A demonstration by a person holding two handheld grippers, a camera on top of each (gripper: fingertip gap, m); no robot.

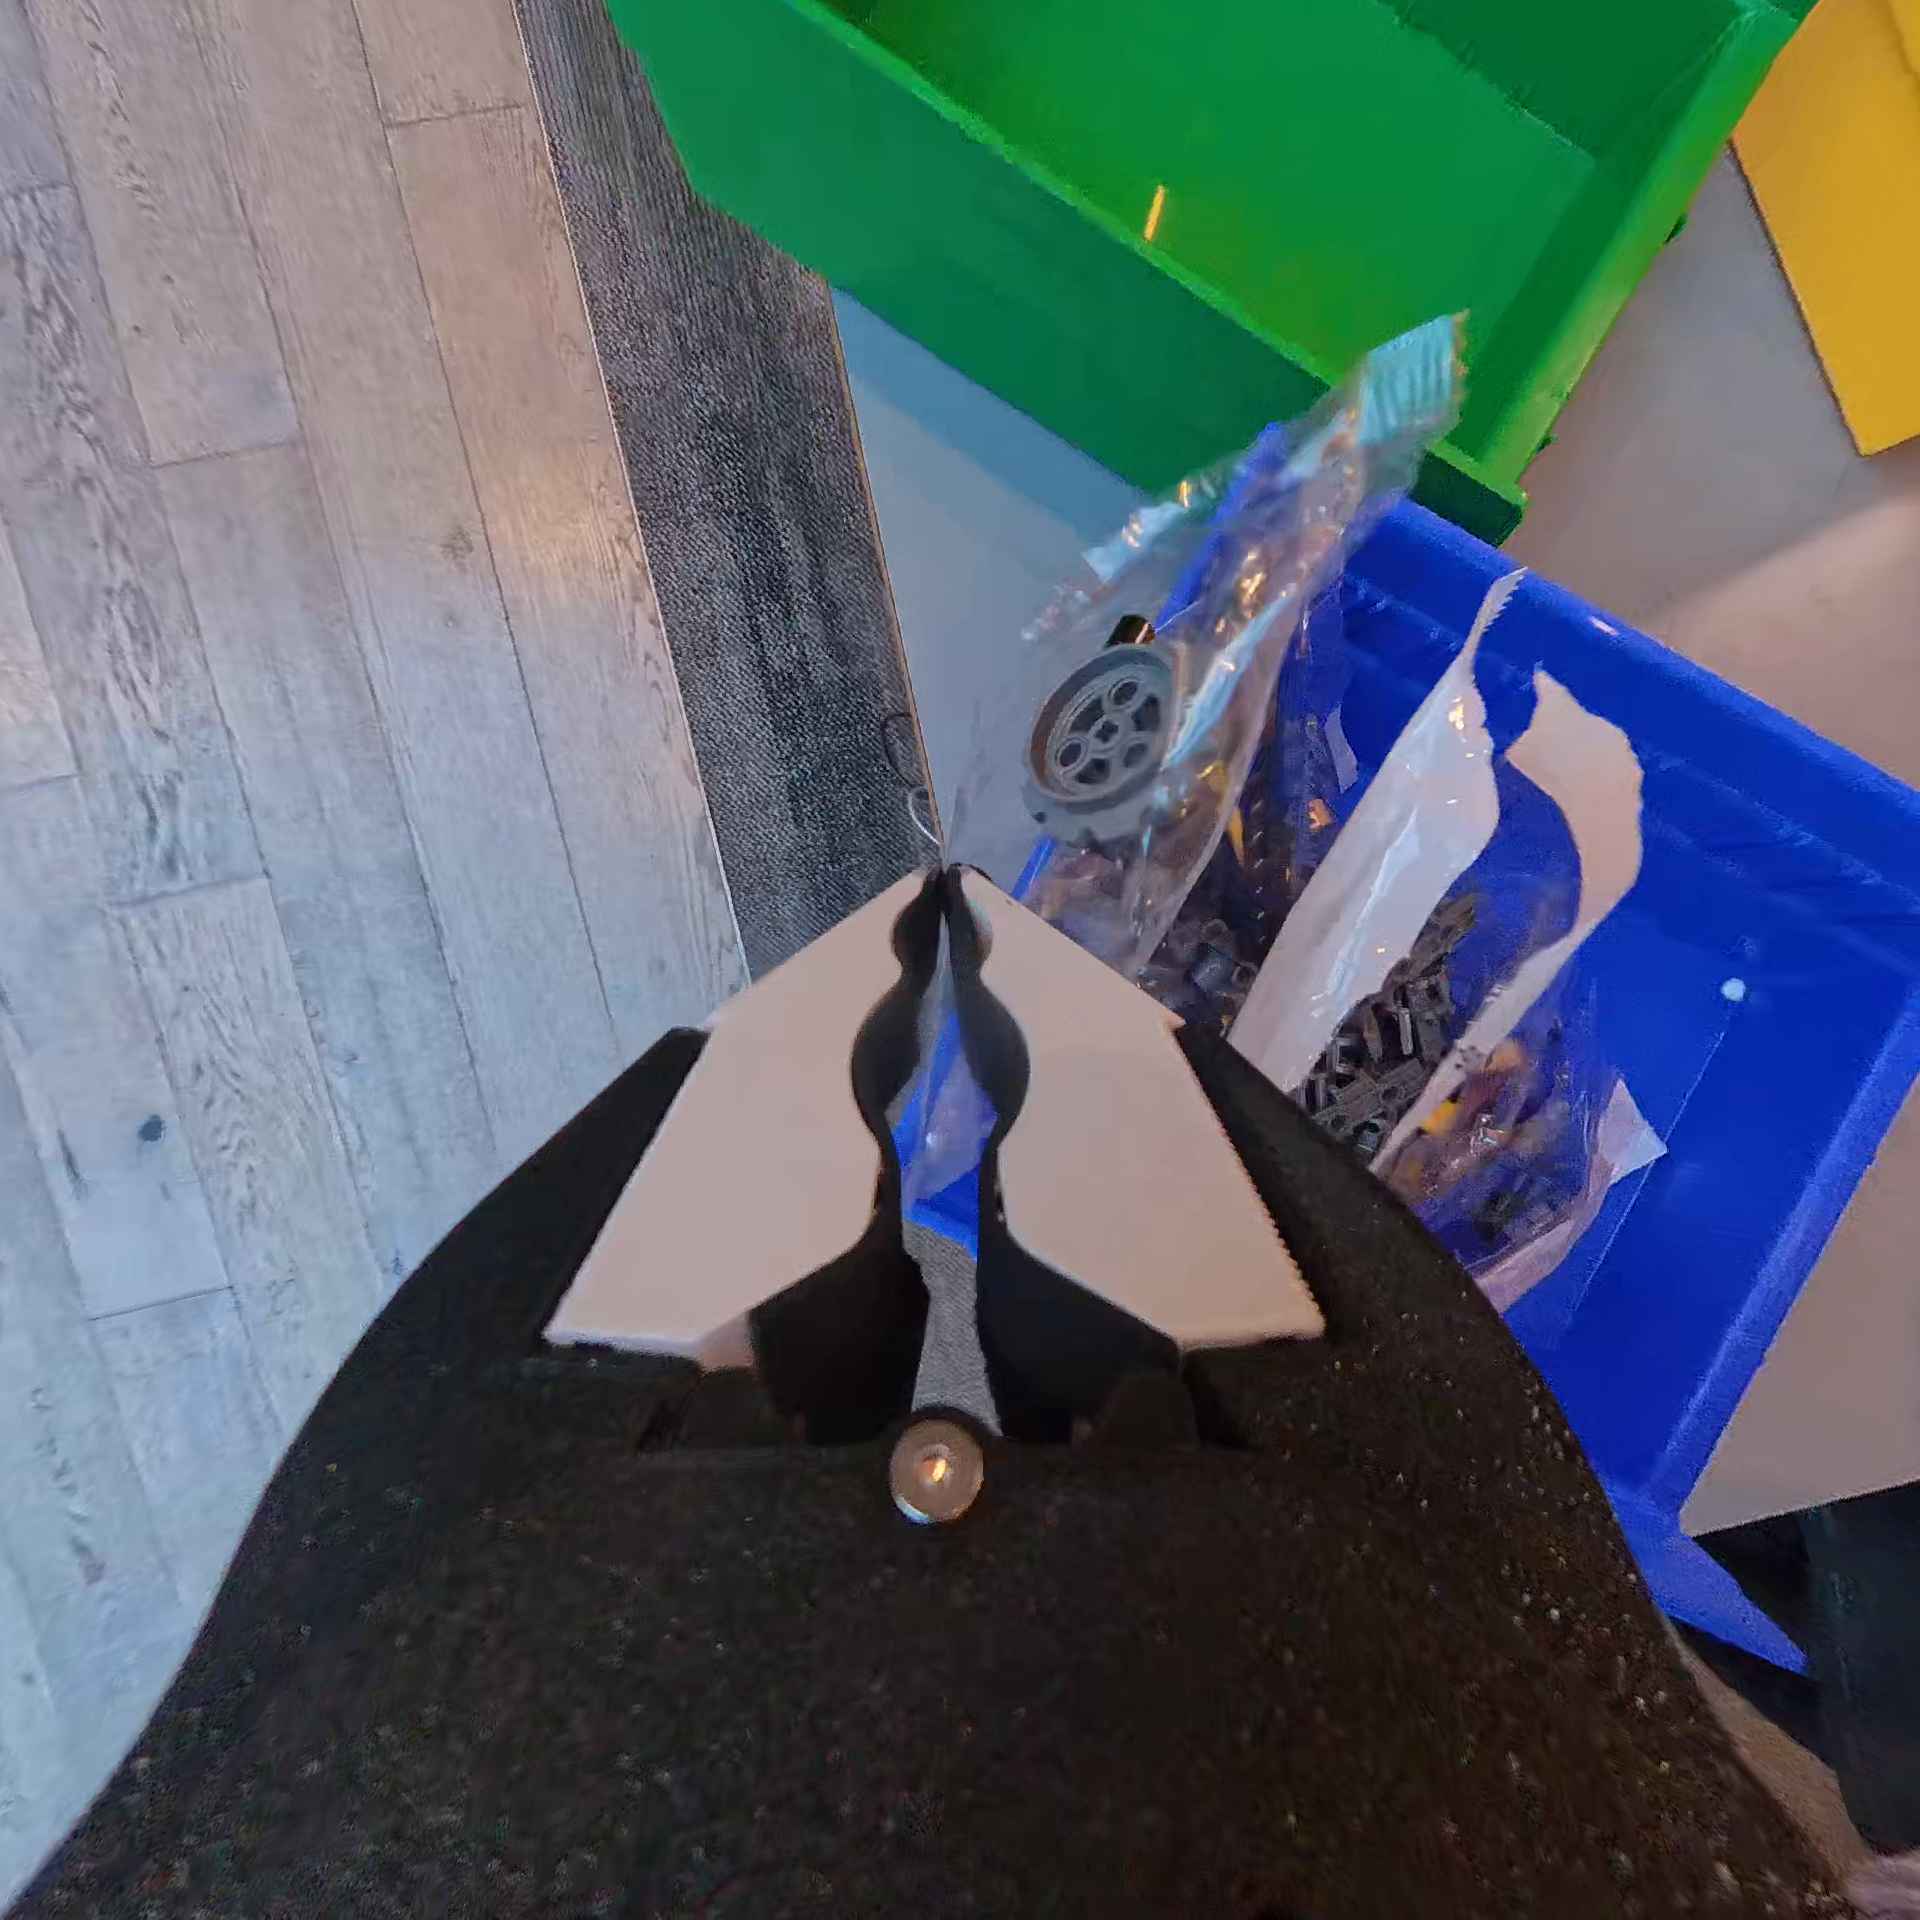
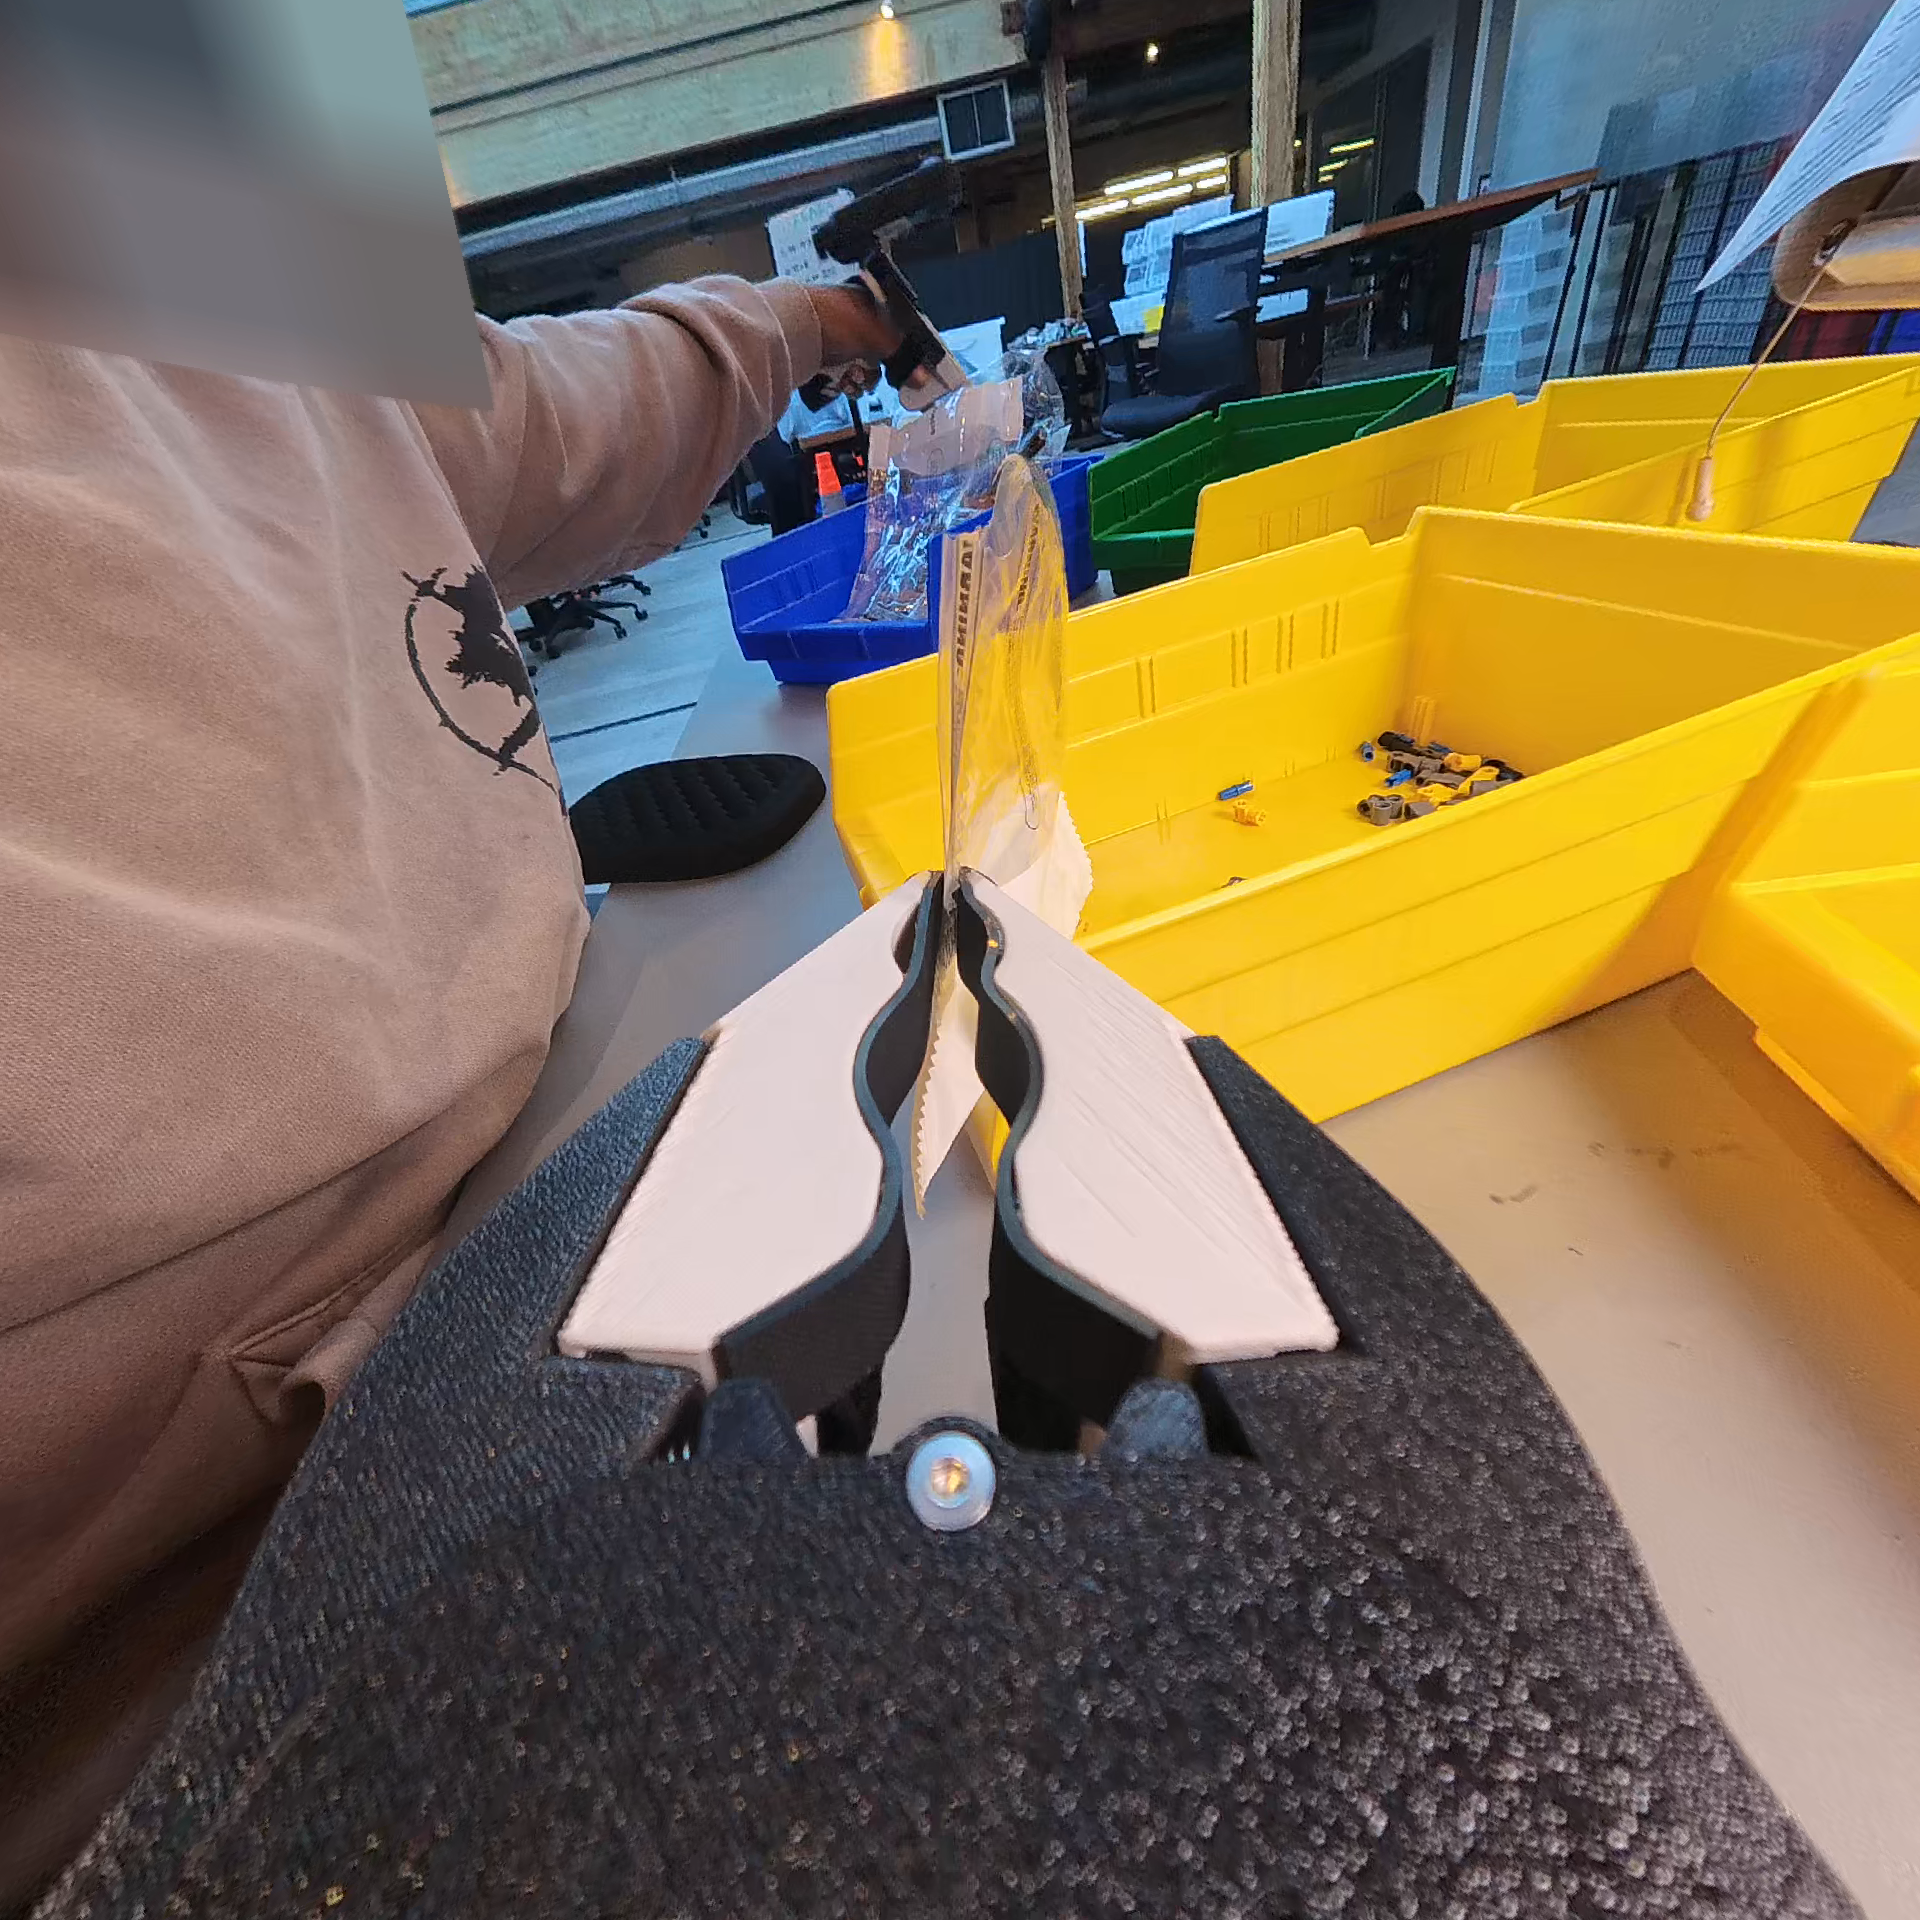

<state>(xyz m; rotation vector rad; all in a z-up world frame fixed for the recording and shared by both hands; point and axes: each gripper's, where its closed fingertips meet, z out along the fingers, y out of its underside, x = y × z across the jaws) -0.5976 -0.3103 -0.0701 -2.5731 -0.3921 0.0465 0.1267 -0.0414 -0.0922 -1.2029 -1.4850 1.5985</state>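
Observation:
My left gripper (image 1: 948,878) is shut on the edge of a clear plastic bag (image 1: 1195,665) that holds a grey wheel (image 1: 1101,743) and small dark parts. The bag hangs over the near end of a blue bin (image 1: 1766,935). The right wrist view shows this gripper far off (image 2: 925,374), pinching the bag (image 2: 935,488) above the blue bin (image 2: 800,613). My right gripper (image 2: 951,883) is shut on an empty clear bag (image 2: 1003,675) with a white serrated edge. It holds that bag upright at the near corner of a yellow bin (image 2: 1351,935).
A torn bag of dark parts (image 1: 1392,935) lies in the blue bin. A green bin (image 1: 1143,208) and more yellow bins (image 2: 1662,447) stand behind it. Small loose parts (image 2: 1434,779) lie in the near yellow bin. A black pad (image 2: 691,816) lies on the table beside the person's sleeve (image 2: 623,416). Some 80 cm of space lies between my two pairs of fingers.

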